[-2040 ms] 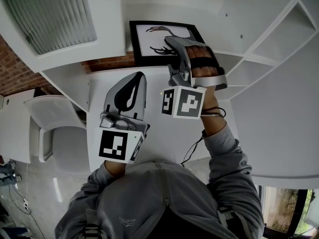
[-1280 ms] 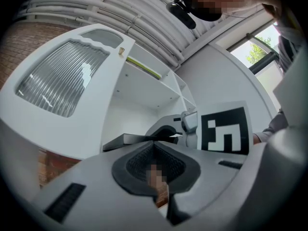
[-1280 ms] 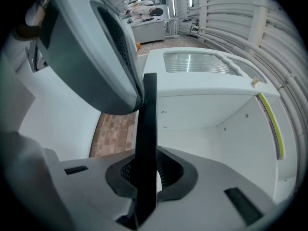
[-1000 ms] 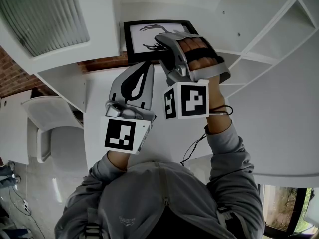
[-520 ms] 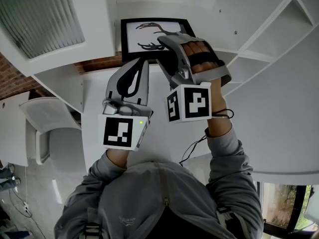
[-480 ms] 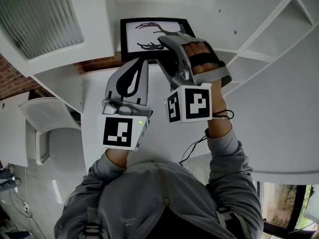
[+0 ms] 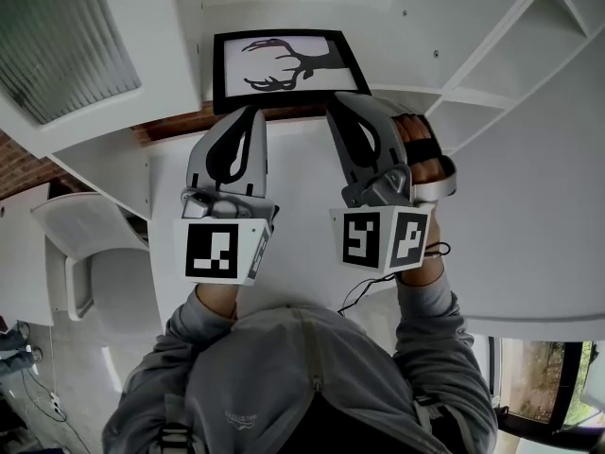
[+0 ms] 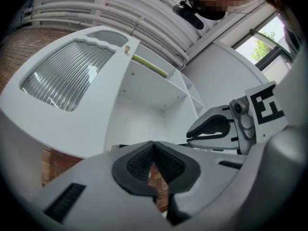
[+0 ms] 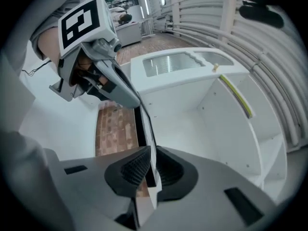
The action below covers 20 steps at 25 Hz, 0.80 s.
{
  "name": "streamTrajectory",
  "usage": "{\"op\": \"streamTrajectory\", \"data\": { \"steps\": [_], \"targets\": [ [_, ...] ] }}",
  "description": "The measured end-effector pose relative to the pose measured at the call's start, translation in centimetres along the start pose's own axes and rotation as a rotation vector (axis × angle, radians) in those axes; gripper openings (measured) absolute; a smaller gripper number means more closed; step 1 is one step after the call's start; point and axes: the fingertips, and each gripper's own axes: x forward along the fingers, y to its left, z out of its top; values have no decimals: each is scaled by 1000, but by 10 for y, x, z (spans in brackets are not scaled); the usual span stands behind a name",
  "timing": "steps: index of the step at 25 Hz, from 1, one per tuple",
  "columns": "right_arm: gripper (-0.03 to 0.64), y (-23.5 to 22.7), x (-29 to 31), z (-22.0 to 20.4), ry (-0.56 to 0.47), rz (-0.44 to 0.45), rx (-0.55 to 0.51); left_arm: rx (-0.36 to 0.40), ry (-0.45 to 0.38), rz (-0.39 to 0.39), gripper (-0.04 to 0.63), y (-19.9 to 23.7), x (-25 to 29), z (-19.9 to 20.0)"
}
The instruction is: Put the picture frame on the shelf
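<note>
- Frame (image 7: 284, 64) stands landscape in the mouth of an open shelf (image 7: 444, 26) compartment, with the antler print facing the head view.
- Its long axis runs left to right across that view, square to the line both grippers point along.
- Right gripper (image 7: 338, 104): the jaws have just been closing and now stand narrow. In the right gripper view the frame shows edge-on, running straight out between the pads, which look pinched on it.
- The grip sits on the lower edge, toward the right corner, so most of the frame hangs out to the left of the hold.
- Left gripper (image 7: 253, 112): the jaws are together at the tips with nothing between them. The tip sits at the left part of the same lower edge. I cannot tell whether it touches or is just beside it.
- Key relation: the frame lies directly ahead of both jaw sets, deeper into the compartment. The right hand carries it and the left hand only flanks it.
- I cannot tell whether the frame's bottom edge already bears on the shelf board, because the jaws cover that line.
- Judgement: the coming move is a push straight along the jaw line, keeping the long axis level. An off-centre pinch could let the left end sag, and the left tip is placed to prop it.
</note>
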Motion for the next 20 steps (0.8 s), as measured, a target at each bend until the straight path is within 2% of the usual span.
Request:
{"op": "streamTrajectory", "data": {
  "steps": [3, 8, 12, 20],
  "targets": [
    [52, 0, -1, -28, 59, 4, 119, 5, 1, 1, 6, -1, 0, -1],
    [52, -6, -6, -53, 69, -24, 272, 14, 4, 5, 6, 1, 2, -2],
    [52, -3, -1, -68, 65, -21, 319, 18, 1, 8, 6, 2, 4, -2],
    [46, 1, 8, -70, 25, -26, 343, 39, 4, 60, 7, 3, 11, -6]
  ]
}}
